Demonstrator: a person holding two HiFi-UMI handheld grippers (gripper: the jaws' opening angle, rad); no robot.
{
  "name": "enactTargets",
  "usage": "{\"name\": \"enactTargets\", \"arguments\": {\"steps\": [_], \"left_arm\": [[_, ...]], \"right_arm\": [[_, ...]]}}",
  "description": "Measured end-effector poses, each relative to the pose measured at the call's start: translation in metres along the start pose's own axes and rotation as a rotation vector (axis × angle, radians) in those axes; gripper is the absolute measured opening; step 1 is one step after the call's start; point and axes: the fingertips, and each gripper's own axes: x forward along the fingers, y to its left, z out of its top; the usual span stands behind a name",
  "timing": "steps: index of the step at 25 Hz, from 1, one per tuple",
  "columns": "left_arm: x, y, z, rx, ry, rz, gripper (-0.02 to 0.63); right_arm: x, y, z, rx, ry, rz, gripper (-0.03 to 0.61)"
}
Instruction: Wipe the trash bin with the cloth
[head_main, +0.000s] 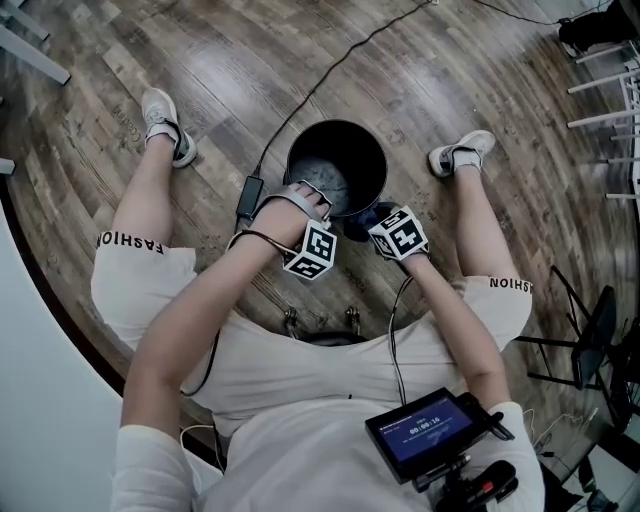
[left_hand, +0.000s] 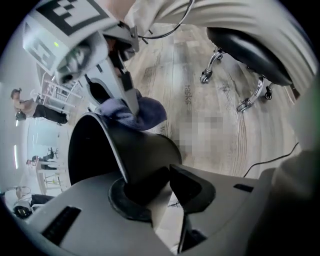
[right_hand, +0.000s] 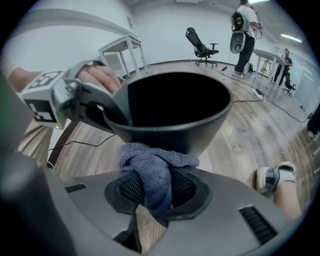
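On the wood floor (head_main: 470, 60) stands the trash bin (head_main: 300, 150). It is seemingly light, stiff plastic, best steadied at its thin rim, which the left gripper (left_hand: 155, 185) pinches. The soft cloth (right_hand: 155, 170), bunched in the right gripper (right_hand: 157, 189), touches the rim's outside.

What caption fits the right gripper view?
Right gripper pinches the blue-gray cloth beside the black trash bin; left gripper holds its rim.

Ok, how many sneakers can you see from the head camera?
2. The left sneaker is on the wooden floor left of the trash bin, and the right sneaker is to its right. Neither is hidden.
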Motion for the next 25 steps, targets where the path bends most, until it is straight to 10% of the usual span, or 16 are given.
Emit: {"name": "enactTargets", "arguments": {"steps": [12,17,25], "left_arm": [[0.002,0.007,0.017,-0.026,-0.059,-0.017,0.12],[0.001,0.006,0.025,-0.047,-0.081,-0.023,0.126],[-0.021,0.014,0.015,-0.127,-0.142,-0.024,0.169]], "right_arm": [[0.147,-0.032,-0.076,-0.05,0.074,-0.058,0.104],[0.143,-0.027,-0.088,0.086,0.052,-0.016,0.104],[0.043,-0.018,-0.068,0.009,0.132,0.016,0.104]]}}
